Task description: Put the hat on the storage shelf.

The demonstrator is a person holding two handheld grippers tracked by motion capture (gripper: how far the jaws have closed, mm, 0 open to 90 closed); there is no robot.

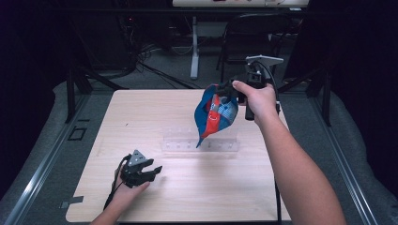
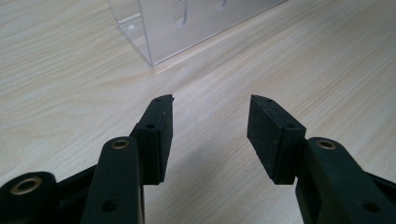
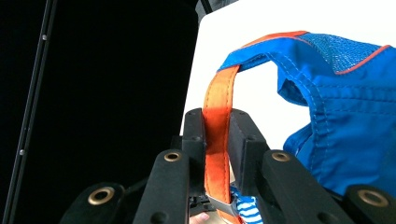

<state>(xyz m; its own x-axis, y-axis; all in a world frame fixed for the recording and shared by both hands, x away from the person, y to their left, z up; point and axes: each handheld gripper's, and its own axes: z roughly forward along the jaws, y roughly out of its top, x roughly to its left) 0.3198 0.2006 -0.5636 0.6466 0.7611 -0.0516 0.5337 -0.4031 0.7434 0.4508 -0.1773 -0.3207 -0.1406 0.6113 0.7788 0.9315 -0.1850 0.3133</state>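
A small blue bag [image 1: 213,115] with orange trim and a mesh panel hangs in the air above a clear plastic rack [image 1: 199,140] at the table's middle. My right gripper [image 1: 228,88] holds it up from the right, shut on the bag's orange strap [image 3: 217,126], which runs between the two pads. The blue cloth [image 3: 345,116] drapes to the right of the jaws. My left gripper [image 1: 157,169] rests low at the table's front left, open, with bare wood between its pads [image 2: 161,133]. The rack's corner [image 2: 154,42] lies ahead of it.
The wooden table [image 1: 141,112] has bare surface to the left and front of the rack. Beyond its far edge stand a dark chair [image 1: 253,37], a white table leg [image 1: 194,51] and cables on the floor. Metal rails run along both sides.
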